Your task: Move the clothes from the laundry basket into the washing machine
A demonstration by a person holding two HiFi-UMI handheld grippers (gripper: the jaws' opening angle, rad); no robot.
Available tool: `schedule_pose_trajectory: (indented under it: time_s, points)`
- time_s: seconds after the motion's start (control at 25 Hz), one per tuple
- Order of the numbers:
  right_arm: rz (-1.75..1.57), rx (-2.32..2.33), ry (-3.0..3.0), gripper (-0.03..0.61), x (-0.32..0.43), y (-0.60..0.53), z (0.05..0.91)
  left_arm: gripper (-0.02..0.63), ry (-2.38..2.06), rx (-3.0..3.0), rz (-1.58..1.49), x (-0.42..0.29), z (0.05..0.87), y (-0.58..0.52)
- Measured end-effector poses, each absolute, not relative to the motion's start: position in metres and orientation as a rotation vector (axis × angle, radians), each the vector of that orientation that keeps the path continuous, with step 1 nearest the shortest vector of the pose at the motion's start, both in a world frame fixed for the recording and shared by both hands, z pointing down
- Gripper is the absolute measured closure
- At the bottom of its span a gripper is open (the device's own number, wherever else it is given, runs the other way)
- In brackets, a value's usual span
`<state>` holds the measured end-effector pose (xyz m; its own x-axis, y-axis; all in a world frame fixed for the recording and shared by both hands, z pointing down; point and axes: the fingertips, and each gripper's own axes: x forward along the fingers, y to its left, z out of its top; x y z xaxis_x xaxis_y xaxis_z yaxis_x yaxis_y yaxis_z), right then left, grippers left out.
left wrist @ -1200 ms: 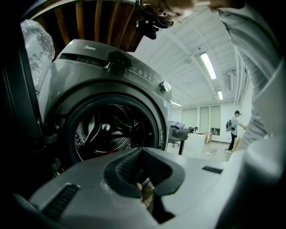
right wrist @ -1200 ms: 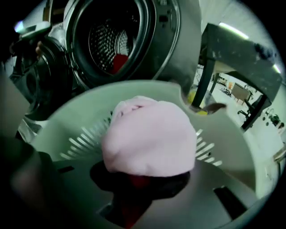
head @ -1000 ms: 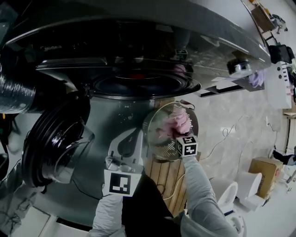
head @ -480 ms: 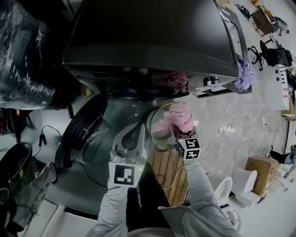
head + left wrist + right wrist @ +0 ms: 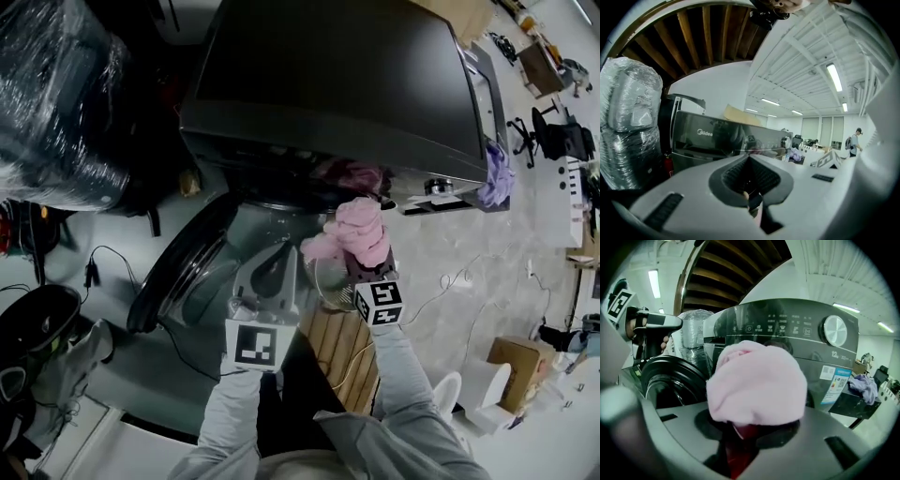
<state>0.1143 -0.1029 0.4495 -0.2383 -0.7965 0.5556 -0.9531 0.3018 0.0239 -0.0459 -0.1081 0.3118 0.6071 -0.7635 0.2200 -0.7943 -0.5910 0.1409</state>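
My right gripper [image 5: 361,255] is shut on a bundled pink cloth [image 5: 356,230], held up in front of the dark washing machine [image 5: 337,84], just below its front opening. In the right gripper view the pink cloth [image 5: 757,380] bulges over the jaws of the right gripper [image 5: 750,427] and hides their tips, with something red under it. The machine's round door [image 5: 183,267] hangs open to the left. Below the cloth shows the round mesh laundry basket [image 5: 328,281]. My left gripper [image 5: 267,274] hovers left of the basket, and the left gripper [image 5: 750,164] is shut with no clothes in it.
A large plastic-wrapped object [image 5: 56,103] stands left of the machine. A purple cloth [image 5: 497,173] lies on a low table at the right. Slatted wooden boards [image 5: 337,347] lie under the basket, a cable runs across the floor, and a cardboard box [image 5: 511,361] sits at the lower right.
Both grippers have risen. The right one has lifted the pink cloth out of the basket and up toward the machine's opening. The head view has swung up over the machine's top.
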Motion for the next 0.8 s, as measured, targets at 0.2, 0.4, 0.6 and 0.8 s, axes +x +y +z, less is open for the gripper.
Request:
schedule_pose_trajectory:
  time_s: [0.2, 0.4, 0.6, 0.8]
  points:
    - [0.418, 1.481, -2.127, 0.428, 0.086, -0.112, 0.469, 0.595, -1.323, 2.573, 0.186, -0.063, 0.328, -0.100]
    - [0.406, 1.440, -2.153, 0.428, 0.066, -0.124, 0.492, 0.595, -1.414, 2.530, 0.147, -0.079, 0.345, -0.099]
    - [0.370, 1.379, -2.203, 0.428, 0.058, -0.136, 0.530, 0.595, -1.525, 2.469, 0.125, -0.078, 0.380, -0.092]
    - [0.341, 1.356, -2.238, 0.427, 0.066, -0.144, 0.568, 0.595, -1.591, 2.440, 0.119, -0.056, 0.417, -0.072]
